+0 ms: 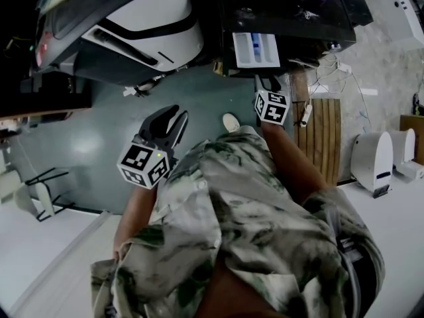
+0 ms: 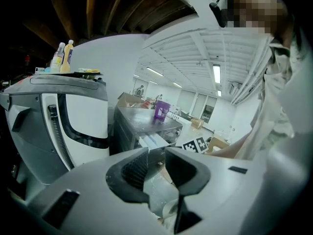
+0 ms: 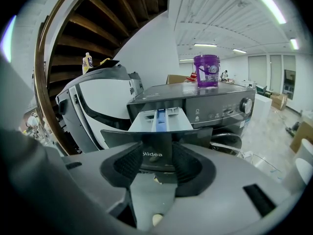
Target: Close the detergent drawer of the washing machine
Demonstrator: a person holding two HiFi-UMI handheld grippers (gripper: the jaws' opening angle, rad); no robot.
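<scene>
The dark washing machine [image 1: 291,18] stands at the top of the head view, and its white detergent drawer [image 1: 256,49] is pulled out. In the right gripper view the drawer [image 3: 159,120] juts toward me with its dark front panel [image 3: 117,138] close up. My right gripper [image 3: 156,163] is open right in front of that panel, which shows through the gap; I cannot tell whether it touches. From above, the right gripper [image 1: 266,83] sits just below the drawer. My left gripper [image 1: 169,126] hangs open and empty over the green floor, to the left and apart from the washer.
A purple bucket [image 3: 207,71] sits on the washer's top. A large white and grey machine [image 1: 146,32] stands to its left, with bottles [image 2: 63,57] on it. A wooden slatted panel [image 1: 324,138] and a white device [image 1: 372,161] lie to the right.
</scene>
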